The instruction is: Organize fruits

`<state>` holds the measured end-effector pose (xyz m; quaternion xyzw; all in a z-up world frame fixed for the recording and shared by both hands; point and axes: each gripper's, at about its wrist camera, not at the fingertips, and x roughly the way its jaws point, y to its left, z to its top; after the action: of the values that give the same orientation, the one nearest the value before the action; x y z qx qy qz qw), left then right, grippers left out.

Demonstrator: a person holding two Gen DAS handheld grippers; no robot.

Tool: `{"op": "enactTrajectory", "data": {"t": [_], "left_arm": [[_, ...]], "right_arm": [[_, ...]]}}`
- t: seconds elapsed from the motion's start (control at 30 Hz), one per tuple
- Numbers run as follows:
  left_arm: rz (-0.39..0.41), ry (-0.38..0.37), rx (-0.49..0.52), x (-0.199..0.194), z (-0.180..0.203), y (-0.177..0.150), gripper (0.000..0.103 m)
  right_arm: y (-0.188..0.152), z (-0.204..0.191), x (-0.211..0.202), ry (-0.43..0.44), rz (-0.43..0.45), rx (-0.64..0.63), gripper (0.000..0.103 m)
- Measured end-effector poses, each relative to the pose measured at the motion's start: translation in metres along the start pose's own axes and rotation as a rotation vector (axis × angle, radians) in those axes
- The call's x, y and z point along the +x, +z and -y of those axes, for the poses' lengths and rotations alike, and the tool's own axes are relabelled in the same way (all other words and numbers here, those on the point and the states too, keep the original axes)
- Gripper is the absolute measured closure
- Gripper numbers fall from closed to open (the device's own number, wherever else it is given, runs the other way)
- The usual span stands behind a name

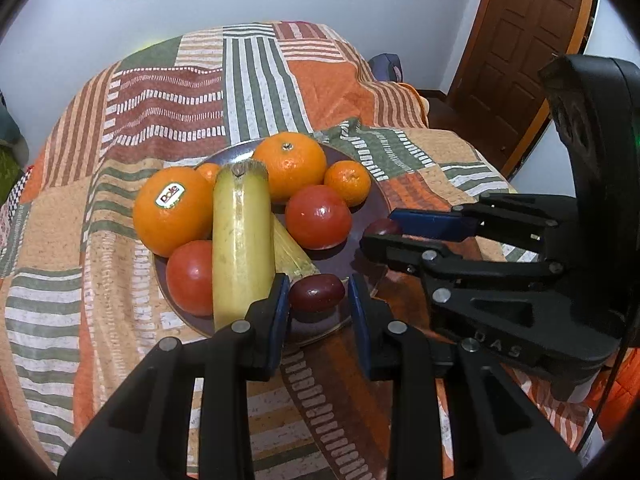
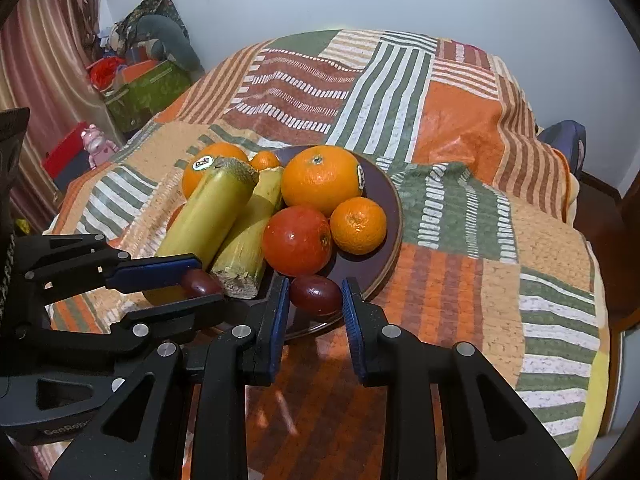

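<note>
A dark plate [image 1: 378, 204] [image 2: 390, 216] on the patterned cloth holds oranges, small mandarins, red-orange fruits, two yellow-green cane pieces and two dark red dates. My left gripper [image 1: 318, 300] is open with one date [image 1: 316, 293] between its pads, at the plate's near edge. My right gripper [image 2: 314, 300] is open around the other date [image 2: 315, 295]. In the left wrist view the right gripper [image 1: 380, 236] reaches in from the right over its date [image 1: 384, 227]. In the right wrist view the left gripper [image 2: 200, 280] straddles its date [image 2: 202, 283].
A Dole-stickered orange [image 1: 172, 210] and the thick cane piece [image 1: 240, 240] crowd the plate's left. The patchwork cloth [image 2: 460, 220] covers the whole table. A wooden door [image 1: 520, 48] stands at the right; boxes and clutter [image 2: 136, 80] lie by the left wall.
</note>
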<state>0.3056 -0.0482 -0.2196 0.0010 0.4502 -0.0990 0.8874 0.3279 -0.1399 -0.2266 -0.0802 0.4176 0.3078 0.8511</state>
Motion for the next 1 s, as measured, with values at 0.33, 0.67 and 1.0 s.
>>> {"op": "enactTrajectory", "data": {"t": [0.33, 0.67, 1.0], "left_arm": [[-0.006, -0.020, -0.015, -0.003, 0.001, -0.001, 0.063], [0.166, 0.021, -0.046, -0.090, 0.000, 0.003, 0.063], [0.482, 0.111, -0.030, -0.241, 0.009, -0.017, 0.062]], "right_arm": [[-0.002, 0.008, -0.003, -0.012, -0.014, 0.031, 0.069], [0.004, -0.012, -0.086, -0.054, 0.155, 0.022, 0.068], [-0.003, -0.070, -0.201, -0.105, 0.421, -0.018, 0.069]]}}
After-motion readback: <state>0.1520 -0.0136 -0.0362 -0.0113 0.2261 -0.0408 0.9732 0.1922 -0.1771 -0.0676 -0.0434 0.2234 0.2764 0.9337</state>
